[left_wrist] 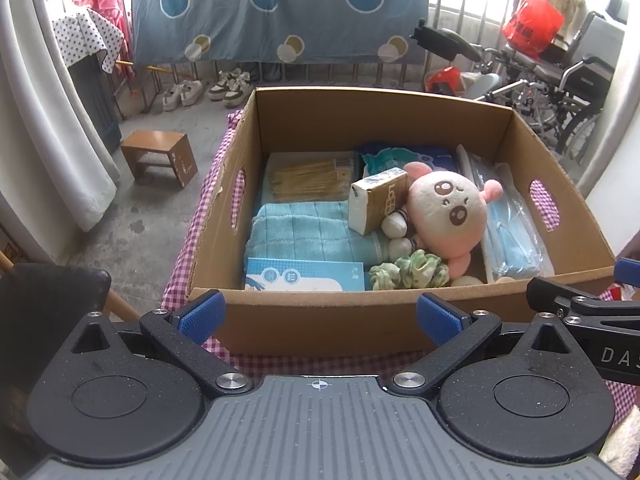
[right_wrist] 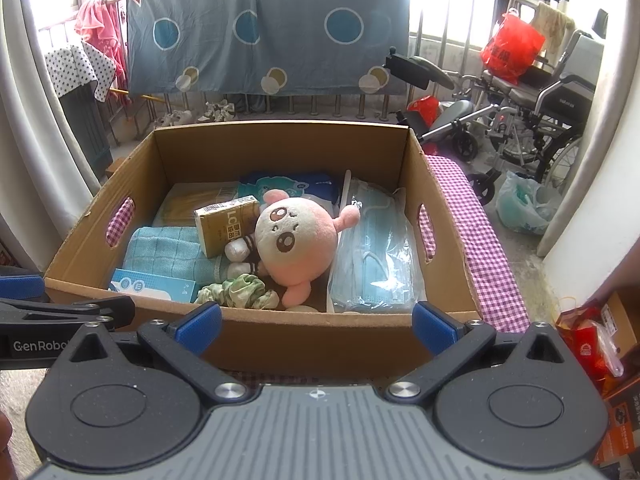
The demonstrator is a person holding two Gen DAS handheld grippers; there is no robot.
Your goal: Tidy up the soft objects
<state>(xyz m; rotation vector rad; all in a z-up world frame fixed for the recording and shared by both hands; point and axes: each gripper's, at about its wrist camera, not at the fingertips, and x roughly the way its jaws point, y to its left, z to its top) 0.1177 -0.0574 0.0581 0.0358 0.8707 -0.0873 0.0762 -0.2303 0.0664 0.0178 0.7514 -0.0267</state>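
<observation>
Pink plush toy (left_wrist: 452, 210) face-up mid-box, green scrunchie (left_wrist: 408, 270) beside it, blue towel (left_wrist: 312, 232) folded left.

Both wrist cameras sit close behind the near wall of the cardboard box (left_wrist: 320, 316), looking forward and slightly down into it toward the hanging blue sheet (left_wrist: 280, 8) beyond. The left view stands left of the right (each catches the other's gripper at its edge), and both share the box's contents and the wheelchair (right_wrist: 536, 112).
</observation>
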